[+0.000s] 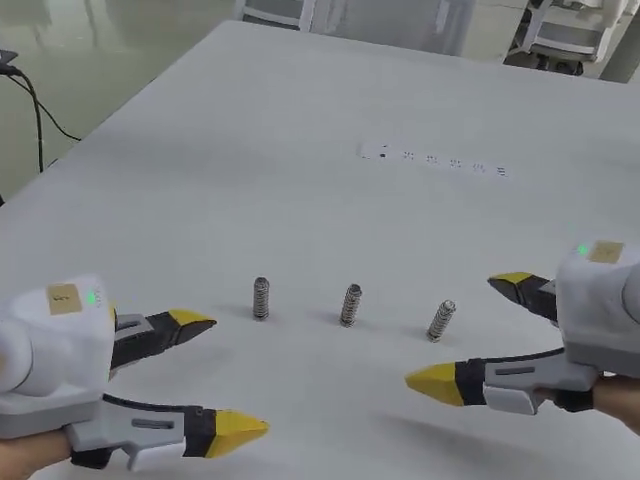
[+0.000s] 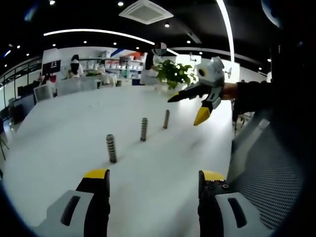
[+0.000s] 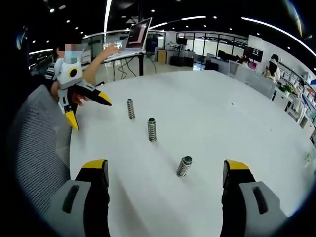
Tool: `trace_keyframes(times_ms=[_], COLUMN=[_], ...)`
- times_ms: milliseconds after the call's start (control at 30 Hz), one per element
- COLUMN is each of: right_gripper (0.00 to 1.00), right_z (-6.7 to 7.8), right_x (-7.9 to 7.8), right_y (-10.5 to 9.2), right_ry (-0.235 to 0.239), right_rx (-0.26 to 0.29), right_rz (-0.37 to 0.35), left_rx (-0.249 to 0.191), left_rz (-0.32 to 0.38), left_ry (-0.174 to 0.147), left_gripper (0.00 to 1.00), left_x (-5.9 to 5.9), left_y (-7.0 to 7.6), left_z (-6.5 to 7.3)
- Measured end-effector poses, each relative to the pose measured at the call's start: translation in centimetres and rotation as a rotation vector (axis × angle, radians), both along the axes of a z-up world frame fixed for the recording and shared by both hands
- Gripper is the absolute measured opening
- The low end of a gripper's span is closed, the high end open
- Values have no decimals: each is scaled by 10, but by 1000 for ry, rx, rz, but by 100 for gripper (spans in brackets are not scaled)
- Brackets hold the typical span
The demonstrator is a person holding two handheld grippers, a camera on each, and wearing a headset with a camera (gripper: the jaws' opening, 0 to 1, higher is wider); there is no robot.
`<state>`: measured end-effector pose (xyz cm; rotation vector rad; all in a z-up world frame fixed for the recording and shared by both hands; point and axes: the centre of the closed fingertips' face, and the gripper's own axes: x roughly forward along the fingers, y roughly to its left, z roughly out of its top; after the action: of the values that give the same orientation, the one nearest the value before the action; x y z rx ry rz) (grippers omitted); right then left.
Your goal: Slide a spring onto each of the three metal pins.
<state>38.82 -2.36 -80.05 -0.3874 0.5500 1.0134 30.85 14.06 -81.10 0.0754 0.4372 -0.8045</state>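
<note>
Holds the left gripper (image 1: 230, 375) wide open and empty over the near left part of the counter (image 1: 300, 180). Holds the right gripper (image 1: 455, 330) likewise spread and empty at the near right. Just beyond both, toward the counter's near edge, shows three springs standing in a row: left spring (image 1: 261, 298) and middle spring (image 1: 350, 305) upright, right spring (image 1: 442, 320) leaning. Cannot make out the pins inside the coils.
</note>
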Motion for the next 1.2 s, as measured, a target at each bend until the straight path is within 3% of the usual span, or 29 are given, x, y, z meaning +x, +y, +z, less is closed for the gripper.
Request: trace_keyframes(times_ms=[400,1200], right_gripper=[95,97], right_z=[-2,-8], right_x=[-17,-41], right_y=[-8,-14], right_ry=[-8,-4], right_rx=[39,71], right_rz=[14,1], left_rx=[-35,-61], left_rz=[10,40], left_ry=[-5,-17], left_gripper=[71,73], left_x=[1,4], left_y=[0,4], left_z=[4,8])
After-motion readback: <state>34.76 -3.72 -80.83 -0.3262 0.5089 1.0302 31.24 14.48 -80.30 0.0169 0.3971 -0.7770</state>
